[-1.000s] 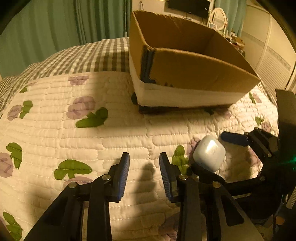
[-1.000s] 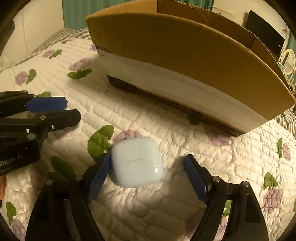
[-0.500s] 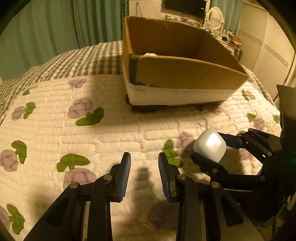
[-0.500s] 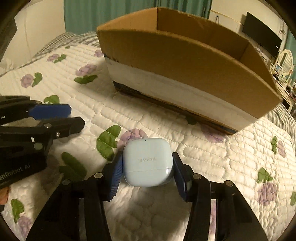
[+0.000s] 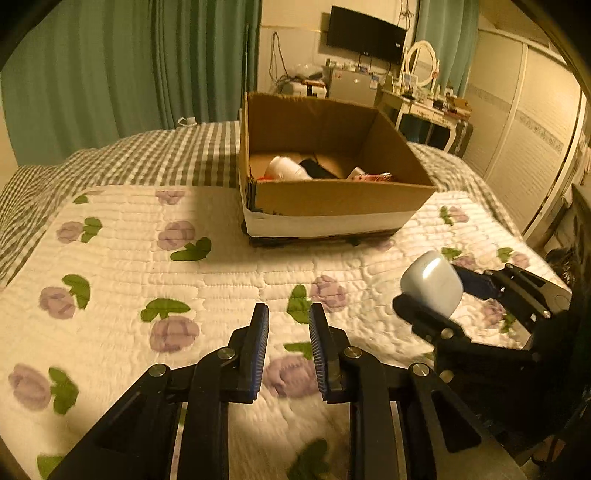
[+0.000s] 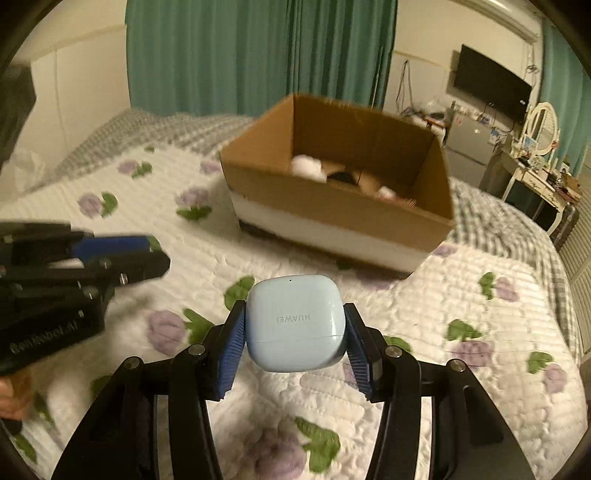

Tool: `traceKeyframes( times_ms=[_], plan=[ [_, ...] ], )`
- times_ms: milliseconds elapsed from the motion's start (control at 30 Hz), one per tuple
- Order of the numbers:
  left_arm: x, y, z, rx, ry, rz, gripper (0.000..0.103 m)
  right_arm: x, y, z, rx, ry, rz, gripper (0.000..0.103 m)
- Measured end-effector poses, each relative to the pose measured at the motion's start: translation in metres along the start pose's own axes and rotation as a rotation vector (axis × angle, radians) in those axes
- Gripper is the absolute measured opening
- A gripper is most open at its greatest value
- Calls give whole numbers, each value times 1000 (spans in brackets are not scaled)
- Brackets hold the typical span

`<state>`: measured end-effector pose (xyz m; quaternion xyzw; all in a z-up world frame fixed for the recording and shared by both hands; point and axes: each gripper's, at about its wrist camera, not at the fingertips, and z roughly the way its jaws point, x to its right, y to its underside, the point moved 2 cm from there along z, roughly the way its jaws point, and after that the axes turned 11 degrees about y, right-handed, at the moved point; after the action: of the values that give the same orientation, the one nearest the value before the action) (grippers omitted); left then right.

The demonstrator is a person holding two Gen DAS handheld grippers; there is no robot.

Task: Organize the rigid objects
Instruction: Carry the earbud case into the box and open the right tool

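Note:
My right gripper (image 6: 295, 332) is shut on a pale blue earbud case (image 6: 295, 325) and holds it in the air above the quilt; the case also shows in the left wrist view (image 5: 431, 284), at the right. My left gripper (image 5: 286, 347) is open a little and empty, low over the quilt, to the left of the right gripper. An open cardboard box (image 5: 332, 195) (image 6: 424, 218) stands on the bed beyond both grippers. It holds a white object (image 5: 286, 170), a black object and other items.
A white quilt with purple flowers (image 5: 147, 258) covers the bed, with a grey checked blanket (image 5: 147, 158) behind. Green curtains (image 5: 129, 74), a wall TV (image 5: 365, 35) and a dresser with a mirror (image 5: 421, 70) stand beyond the bed.
My right gripper closed on the earbud case and lifted it off the quilt. Both grippers rose and drew back, so the inside of the box came into view.

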<state>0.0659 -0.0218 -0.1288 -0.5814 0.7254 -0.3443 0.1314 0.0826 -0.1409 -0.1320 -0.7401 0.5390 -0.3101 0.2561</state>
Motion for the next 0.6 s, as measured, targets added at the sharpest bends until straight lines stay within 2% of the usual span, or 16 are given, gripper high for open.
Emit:
traceKeyframes(
  times_ms=[200, 600],
  plan=[
    [14, 2, -34, 43, -1, -9, 23, 7, -9, -54, 78, 24, 46, 50],
    [39, -12, -124, 273, -9, 46, 23, 21, -36, -155, 262, 77, 78, 50]
  ],
)
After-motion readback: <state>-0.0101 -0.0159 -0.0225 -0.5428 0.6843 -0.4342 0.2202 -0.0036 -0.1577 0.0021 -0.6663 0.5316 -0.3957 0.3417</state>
